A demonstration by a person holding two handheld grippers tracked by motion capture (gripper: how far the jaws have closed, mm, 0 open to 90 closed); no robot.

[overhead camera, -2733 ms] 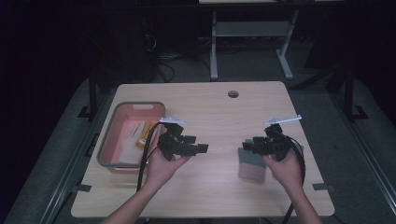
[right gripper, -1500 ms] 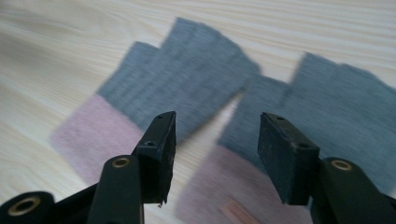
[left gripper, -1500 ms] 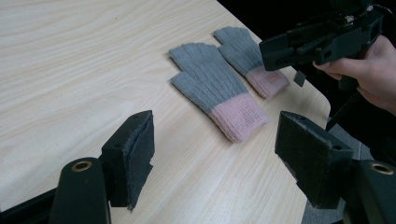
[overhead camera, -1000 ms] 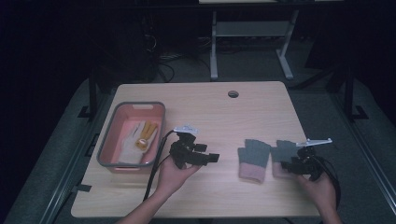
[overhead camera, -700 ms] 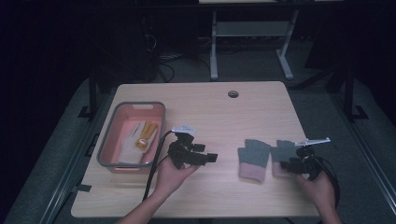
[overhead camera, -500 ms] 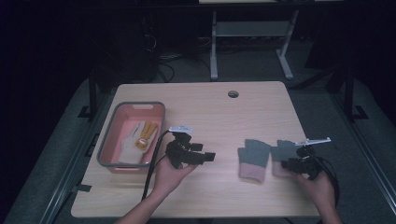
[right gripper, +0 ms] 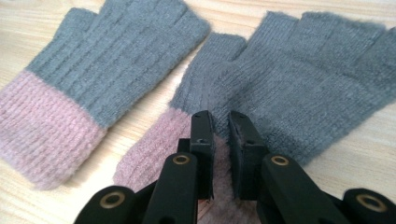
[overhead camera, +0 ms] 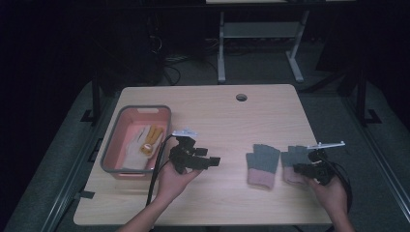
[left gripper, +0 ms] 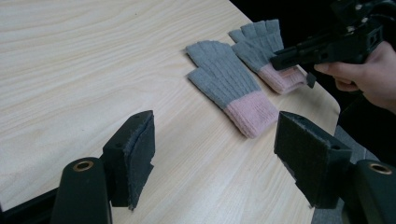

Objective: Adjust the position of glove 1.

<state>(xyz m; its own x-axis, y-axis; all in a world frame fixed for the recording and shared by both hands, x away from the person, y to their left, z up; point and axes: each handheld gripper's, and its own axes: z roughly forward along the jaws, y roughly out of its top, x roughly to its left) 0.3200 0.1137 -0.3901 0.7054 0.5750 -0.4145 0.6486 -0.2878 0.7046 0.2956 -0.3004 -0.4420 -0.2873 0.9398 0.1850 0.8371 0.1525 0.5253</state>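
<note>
The right gripper has just been closing and now pinches the pink cuff of the right-hand glove, which lies flat near the table's right edge, fingers pointing away from the person, beside its twin glove; the left gripper hovers with jaws apart

The right hand-held gripper has just been closing — its jaws now pinch a fold of the right glove at the pink cuff. Since the earliest picture, the gloves lie side by side instead of stacked — the left glove apart.
</note>
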